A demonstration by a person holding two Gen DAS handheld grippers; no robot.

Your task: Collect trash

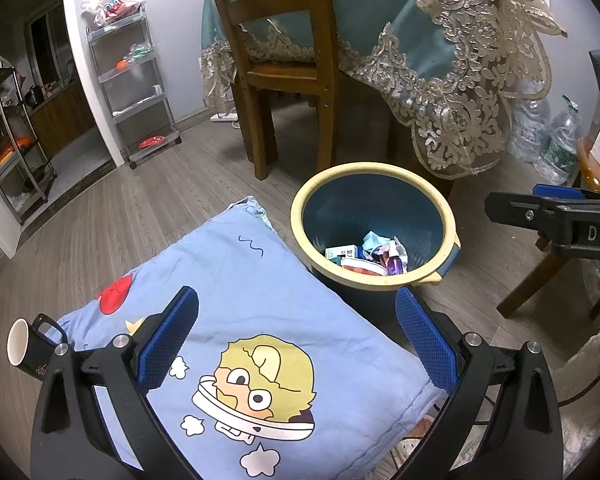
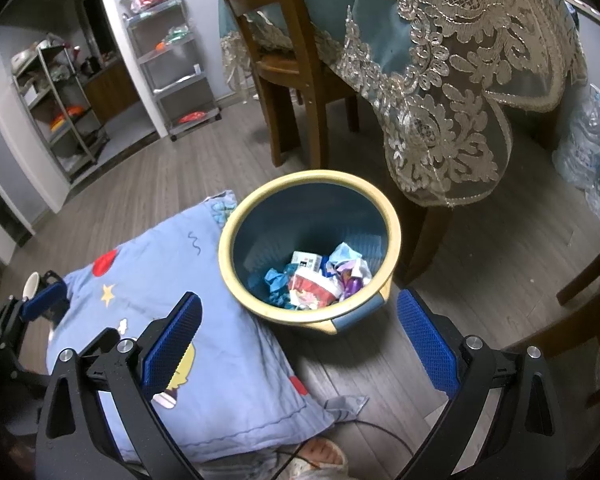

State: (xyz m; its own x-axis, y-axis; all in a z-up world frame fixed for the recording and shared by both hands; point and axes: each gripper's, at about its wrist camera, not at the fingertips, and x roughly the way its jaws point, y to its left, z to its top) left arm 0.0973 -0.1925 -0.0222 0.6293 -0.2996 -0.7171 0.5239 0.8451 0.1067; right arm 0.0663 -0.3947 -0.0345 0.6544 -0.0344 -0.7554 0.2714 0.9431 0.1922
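Left wrist view. Left hand-held gripper [image 1: 296,332]: fingers spread wide, nothing between them, poised above the cushion. Trash bin [image 1: 374,280]: round, blue wall, cream rim, standing on the wood floor [image 1: 112,216]; chosen landmark. Cushion [image 1: 236,312]: light blue, cartoon print, just left of the bin and touching its base. Trash [image 1: 374,256] inside the bin: crumpled tissue, a small carton, a purple bottle, a printed cup. Black mug [image 1: 24,350]: far left of the bin, beyond the cushion. Wooden chair [image 1: 284,60] and table with lace-edged cloth [image 1: 452,80]: behind the bin. Right hand-held gripper [image 1: 508,208]: enters right of the bin; its opening cannot be told from here.

Right wrist view. Right hand-held gripper [image 2: 300,336]: fingers wide apart, empty, near the bin's [image 2: 228,248] front edge. Trash [image 2: 316,276] heaped at the bin's bottom. Grey scrap [image 2: 346,403]: on the floor in front of the bin, by the cushion's [image 2: 228,360] corner; possibly remaining litter.

Handling, by judgement: the scrap looks light, soft and crushable; pinch it at a raised fold. The bin appears stiff and light; grip at the rim or its projecting tab.
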